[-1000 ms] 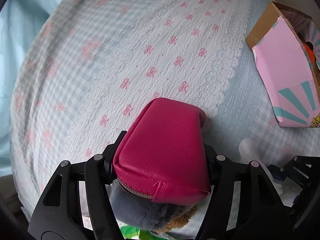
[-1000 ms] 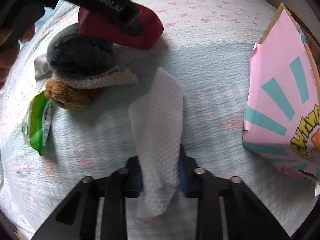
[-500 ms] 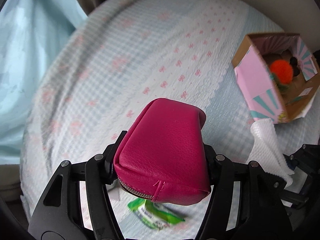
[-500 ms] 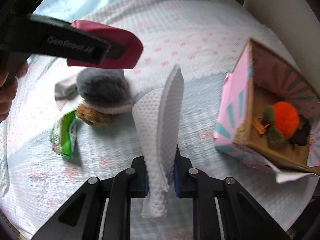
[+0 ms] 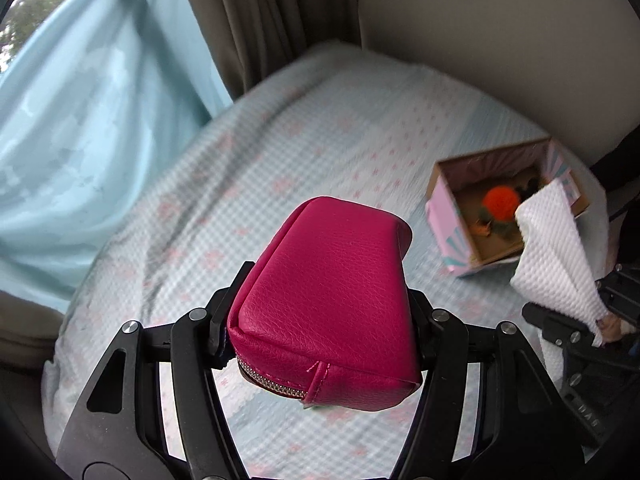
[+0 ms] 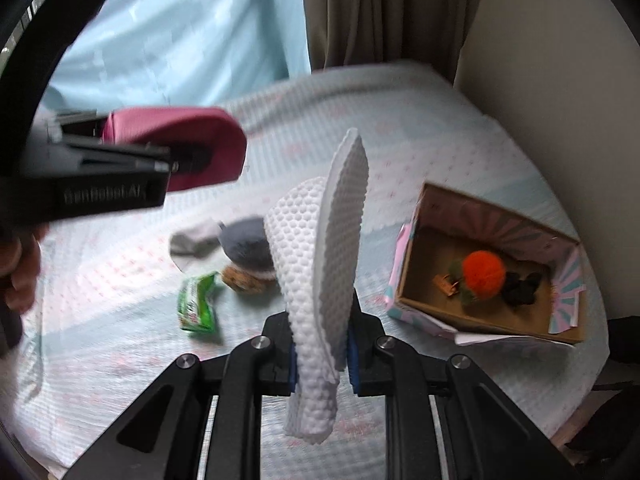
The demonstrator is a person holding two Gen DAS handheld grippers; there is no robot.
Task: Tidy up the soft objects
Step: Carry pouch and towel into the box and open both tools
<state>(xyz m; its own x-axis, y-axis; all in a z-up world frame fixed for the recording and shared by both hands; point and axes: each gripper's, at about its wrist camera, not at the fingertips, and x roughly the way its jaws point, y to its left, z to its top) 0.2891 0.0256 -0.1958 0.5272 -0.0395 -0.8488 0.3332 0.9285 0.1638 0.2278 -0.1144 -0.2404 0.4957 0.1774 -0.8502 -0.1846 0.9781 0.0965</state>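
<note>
Pouch (image 5: 328, 304) and white cloth (image 6: 324, 264), each clamped in a closed hand-held gripper, left (image 5: 320, 320) and right (image 6: 320, 356), are now lifted clear of the bed (image 6: 120, 280); the open box (image 6: 488, 312) near its right edge is brought into reach

Just the room stuff here
Brown curtains (image 6: 384, 12) and a light blue drape (image 5: 80, 120) hang past the bed's far edge, beside a beige wall (image 5: 500, 20).

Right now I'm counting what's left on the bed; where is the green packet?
In the right wrist view, the green packet lies on the bedspread, left of the brown plush.
</note>
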